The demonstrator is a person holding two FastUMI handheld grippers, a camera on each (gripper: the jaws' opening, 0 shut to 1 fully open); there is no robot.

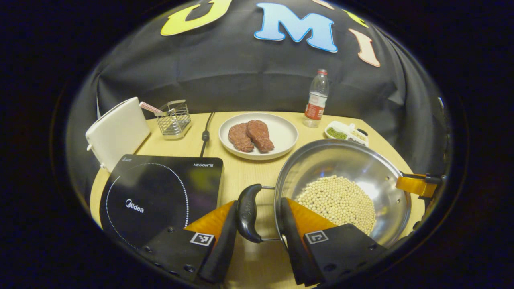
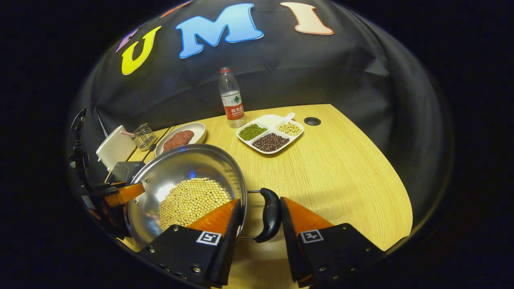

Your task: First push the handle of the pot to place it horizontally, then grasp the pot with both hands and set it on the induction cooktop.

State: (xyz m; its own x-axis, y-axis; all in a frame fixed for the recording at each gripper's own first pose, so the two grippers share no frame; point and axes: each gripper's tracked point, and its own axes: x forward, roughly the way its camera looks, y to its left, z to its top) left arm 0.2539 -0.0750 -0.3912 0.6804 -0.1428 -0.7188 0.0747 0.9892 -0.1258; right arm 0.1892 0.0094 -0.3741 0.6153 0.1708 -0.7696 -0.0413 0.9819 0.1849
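Grippers, left (image 1: 257,224) and right (image 2: 261,224), are bracketing the handles (image 1: 248,212) unclamped; uneven lifting risks tipping the pot (image 1: 341,188), spilling beans (image 1: 339,200).

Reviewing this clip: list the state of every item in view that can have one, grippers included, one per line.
Pot: upright on the table, holding beans, not yet on the cooktop.
Left gripper: open, fingers astride one pot handle.
Right gripper: open, fingers astride the other handle.
Cooktop: bare, nothing on it.
Bottle: upright, capped.
Plate: holding two pieces of meat.
Divided tray: three compartments filled, one bare.
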